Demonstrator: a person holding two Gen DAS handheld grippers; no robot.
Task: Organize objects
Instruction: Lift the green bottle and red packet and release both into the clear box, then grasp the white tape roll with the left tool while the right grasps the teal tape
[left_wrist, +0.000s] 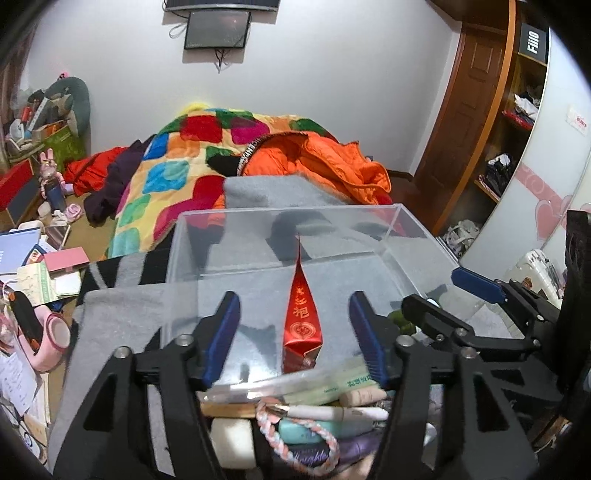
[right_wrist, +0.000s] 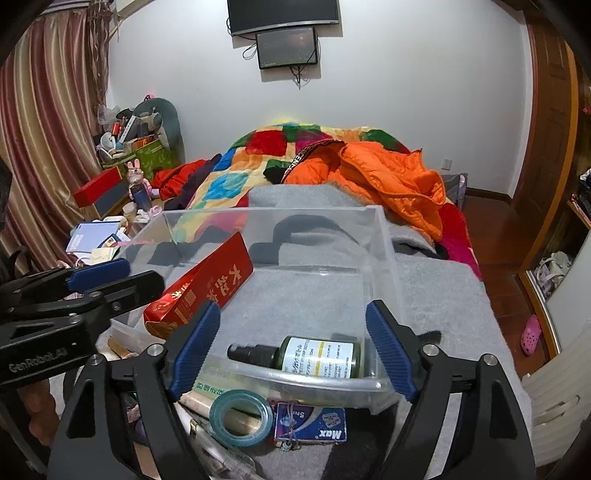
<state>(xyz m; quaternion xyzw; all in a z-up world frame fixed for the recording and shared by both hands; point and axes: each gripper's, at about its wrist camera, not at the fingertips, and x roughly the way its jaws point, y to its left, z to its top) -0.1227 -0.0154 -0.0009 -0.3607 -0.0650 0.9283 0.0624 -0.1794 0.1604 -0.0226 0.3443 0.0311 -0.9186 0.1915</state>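
With the red tea packet (left_wrist: 301, 325) and the green spray bottle (right_wrist: 317, 356) laid in the clear bin (right_wrist: 384, 254), both tools, left (left_wrist: 293, 336) and right (right_wrist: 291, 347), are held apart and empty, so another loose item must be fetched next.

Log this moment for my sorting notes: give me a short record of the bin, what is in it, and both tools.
bin: clear plastic bin on a grey blanket
in bin: red packet; green spray bottle lying on its side
outside, near edge: tape roll, blue Max box
left tool: open, packet between pads, untouched
right tool: open above bottle
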